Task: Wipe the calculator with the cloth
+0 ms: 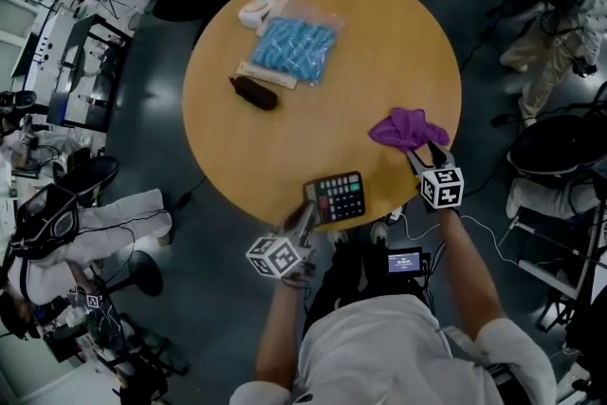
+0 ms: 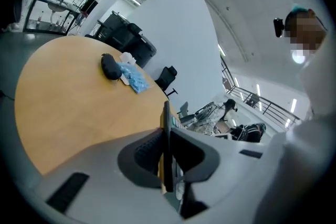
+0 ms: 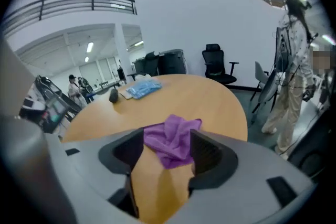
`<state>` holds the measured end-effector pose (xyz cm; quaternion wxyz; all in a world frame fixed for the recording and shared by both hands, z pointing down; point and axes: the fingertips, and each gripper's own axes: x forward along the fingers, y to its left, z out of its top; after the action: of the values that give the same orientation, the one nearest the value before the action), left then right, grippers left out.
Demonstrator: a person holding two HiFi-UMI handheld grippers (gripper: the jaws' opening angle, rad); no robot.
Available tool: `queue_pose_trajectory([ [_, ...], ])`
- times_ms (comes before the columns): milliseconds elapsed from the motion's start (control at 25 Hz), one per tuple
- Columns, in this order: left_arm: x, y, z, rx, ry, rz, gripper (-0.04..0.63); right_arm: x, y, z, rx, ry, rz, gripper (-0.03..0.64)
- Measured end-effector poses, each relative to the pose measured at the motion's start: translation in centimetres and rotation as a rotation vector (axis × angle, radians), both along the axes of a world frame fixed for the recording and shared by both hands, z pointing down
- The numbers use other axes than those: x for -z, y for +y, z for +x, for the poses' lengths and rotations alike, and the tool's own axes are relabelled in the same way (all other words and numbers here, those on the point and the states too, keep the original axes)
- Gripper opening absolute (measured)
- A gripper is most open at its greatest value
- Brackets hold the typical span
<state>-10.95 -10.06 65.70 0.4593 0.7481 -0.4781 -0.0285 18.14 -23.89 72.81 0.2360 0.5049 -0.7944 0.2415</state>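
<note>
Wiping not begun: L claw (image 1: 305,218) clamps slim black keypad calculator (image 1: 337,196) at round wooden bench (image 1: 379,62) edge, R claw (image 1: 424,158) wide open astride crumpled purple cloth (image 1: 408,127), ungripped.

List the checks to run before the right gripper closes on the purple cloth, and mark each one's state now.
1. Calculator clamped in the left gripper: ok, jaws shut on its edge.
2. Its keys face up: ok, seen in the head view.
3. Purple cloth lies between the jaws of the right gripper: ok.
4. Right gripper open, pads not pressing: ok.
5. Cloth apart from the bag of blue items and the dark object: ok, both lie on the table's far side.
6. Calculator resting on the table: cannot tell.
</note>
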Motion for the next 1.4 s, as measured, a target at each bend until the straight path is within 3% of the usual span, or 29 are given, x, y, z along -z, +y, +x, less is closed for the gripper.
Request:
queue_pose_trajectory([
  [280,3.4,-0.6,0.6,0.015,0.012,0.046,0.049,-7.3,-5.2,1.7,0.007,0.151,-0.188,0.296],
  [520,3.8,0.2,0.0,0.060,0.014,0.042,0.049,-8.3,-6.5,1.7,0.048,0.307,-0.252,0.293],
  [600,3.9,0.4,0.0,0.070,0.014,0.044,0.049,-8.4,-6.5,1.9,0.033,0.332,-0.250,0.241],
  [640,3.9,0.4,0.1,0.075,0.015,0.047,0.049,-8.4,-6.5,2.0,0.027,0.346,-0.244,0.156],
  [760,4.2,0.5,0.3,0.091,0.020,0.059,0.049,-8.4,-6.7,2.2,0.019,0.361,-0.228,0.116],
  [920,4.6,1.0,0.7,0.104,0.033,0.060,0.049,-7.4,-6.4,2.9,-0.023,0.293,-0.212,0.090],
  [1120,5.5,2.2,1.2,0.106,0.028,0.078,0.049,-2.2,-3.9,1.4,0.001,0.194,-0.103,0.086],
  [1280,7.3,2.9,1.7,0.114,0.043,0.116,0.049,5.2,-0.3,0.3,-0.010,0.060,0.016,0.084],
  [1400,9.2,3.1,1.8,0.129,0.026,0.152,0.049,13.9,3.4,-1.5,0.013,-0.045,0.156,0.084],
])
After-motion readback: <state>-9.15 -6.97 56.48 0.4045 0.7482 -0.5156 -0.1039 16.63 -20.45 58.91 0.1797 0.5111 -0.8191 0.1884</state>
